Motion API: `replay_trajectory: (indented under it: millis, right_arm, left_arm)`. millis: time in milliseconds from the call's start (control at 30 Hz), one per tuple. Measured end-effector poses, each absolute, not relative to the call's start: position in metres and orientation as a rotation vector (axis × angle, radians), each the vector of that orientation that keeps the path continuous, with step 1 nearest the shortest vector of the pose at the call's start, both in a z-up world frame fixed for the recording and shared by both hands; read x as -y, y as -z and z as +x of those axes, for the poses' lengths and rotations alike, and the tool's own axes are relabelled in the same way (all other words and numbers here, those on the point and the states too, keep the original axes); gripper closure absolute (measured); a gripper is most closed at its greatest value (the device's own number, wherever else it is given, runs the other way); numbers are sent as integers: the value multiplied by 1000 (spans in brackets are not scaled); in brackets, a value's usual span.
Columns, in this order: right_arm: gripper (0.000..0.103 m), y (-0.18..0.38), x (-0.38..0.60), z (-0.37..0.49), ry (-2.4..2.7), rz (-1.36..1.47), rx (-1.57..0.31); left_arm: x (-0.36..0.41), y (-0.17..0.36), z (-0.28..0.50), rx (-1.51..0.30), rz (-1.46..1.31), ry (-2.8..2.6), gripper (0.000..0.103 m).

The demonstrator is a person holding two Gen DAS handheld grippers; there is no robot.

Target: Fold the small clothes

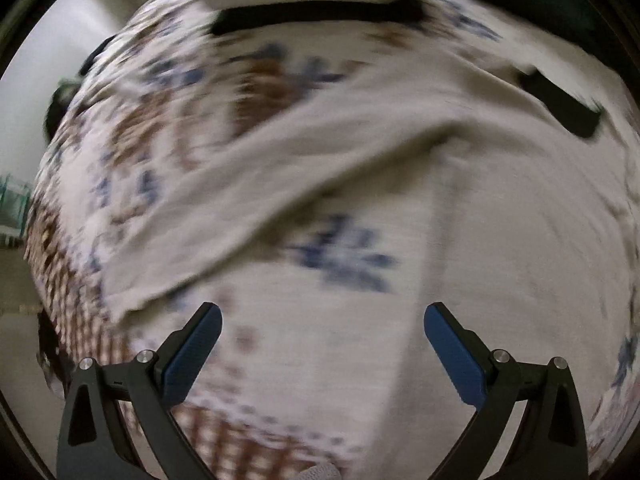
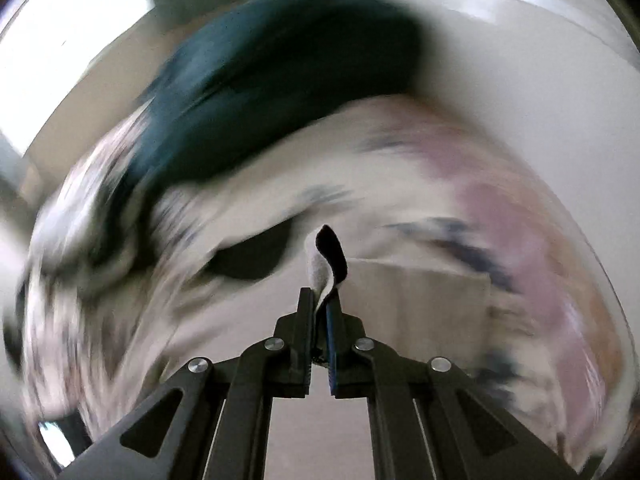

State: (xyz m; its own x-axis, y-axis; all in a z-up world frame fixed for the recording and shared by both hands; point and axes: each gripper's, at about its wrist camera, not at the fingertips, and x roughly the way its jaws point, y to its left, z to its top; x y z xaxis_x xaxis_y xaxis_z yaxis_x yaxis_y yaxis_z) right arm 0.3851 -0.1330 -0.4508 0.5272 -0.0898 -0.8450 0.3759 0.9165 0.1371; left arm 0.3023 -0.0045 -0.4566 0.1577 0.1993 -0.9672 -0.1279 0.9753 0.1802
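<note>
A white small garment [image 1: 360, 208] with blue and brown print and black trim fills the left wrist view, blurred by motion. A fold runs across it. My left gripper [image 1: 322, 320] is open just above it, holding nothing. My right gripper [image 2: 324, 292] is shut on a black-trimmed edge of the garment [image 2: 330, 256], which rises between the fingertips. The rest of the garment [image 2: 420, 208] hangs blurred beyond it.
A dark teal cloth [image 2: 280, 80] lies behind the garment in the right wrist view. A pale surface [image 2: 540, 100] lies beyond it. A black strip of trim [image 1: 560, 104] shows at upper right in the left wrist view.
</note>
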Motion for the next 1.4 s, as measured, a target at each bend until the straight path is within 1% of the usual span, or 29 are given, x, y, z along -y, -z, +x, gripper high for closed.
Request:
replay_trajectory:
  millis: [100, 233, 333, 433, 500, 567, 600, 633, 667, 767, 867, 967, 1067, 1100, 1133, 1167, 1200, 1267, 1300, 1400]
  right_arm:
    - [97, 496, 24, 409, 97, 82, -1093]
    - [98, 557, -64, 393, -35, -146, -1229]
    - [98, 582, -84, 368, -48, -211, -1294]
    - [98, 596, -88, 350, -57, -250, -1335]
    - [97, 603, -86, 340, -79, -260, -1400]
    - [86, 602, -79, 335, -117, -163, -1444]
    - [65, 600, -72, 332, -126, -108, -1460]
    - [47, 595, -61, 329, -126, -32, -1468]
    - [44, 590, -51, 325, -115, 26, -1465]
    - [43, 578, -14, 308, -9, 184, -1456]
    - [43, 574, 18, 293, 94, 268, -1455]
    - [43, 575, 42, 283, 162, 316, -1458]
    - [43, 577, 58, 282, 199, 336, -1461]
    - [43, 578, 63, 279, 202, 335, -1458]
    - [43, 575, 68, 283, 205, 331, -1454]
    - [43, 574, 73, 283, 211, 322, -1449]
    - [43, 572, 77, 283, 217, 316, -1445]
    - [43, 568, 85, 292, 235, 310, -1443]
    - [43, 568, 90, 289, 247, 312, -1446]
    - [43, 570, 96, 291, 285, 324, -1464]
  left_arm:
    - [-40, 456, 295, -1384, 43, -316, 0]
    - [-90, 467, 286, -1419, 20, -389, 0]
    - [-119, 476, 276, -1440, 1, -430, 0]
    - [-139, 480, 264, -1459, -31, -470, 0]
    - [-152, 480, 256, -1477, -82, -496, 0]
    - [-166, 481, 251, -1489, -145, -519, 0]
    - [-177, 481, 248, -1490, -199, -529, 0]
    - [-185, 481, 244, -1489, -250, -538, 0]
    - [-192, 481, 241, -1487, -298, -546, 0]
    - [-226, 492, 232, -1484, -560, -568, 0]
    - [-259, 515, 221, -1464, -866, -616, 0]
    - [-285, 533, 212, -1390, -1075, -697, 2]
    - [-302, 536, 210, -1291, -1149, -788, 17]
    - [-307, 534, 211, -1254, -1142, -815, 25]
    - [-312, 531, 214, -1216, -1122, -830, 43]
    - [-313, 529, 217, -1193, -1103, -828, 58]
    - [-314, 525, 224, -1167, -1062, -812, 90]
    - [-310, 513, 239, -1154, -961, -796, 95]
    - [-306, 505, 248, -1133, -908, -754, 102]
    - [-287, 481, 274, -1117, -738, -637, 102]
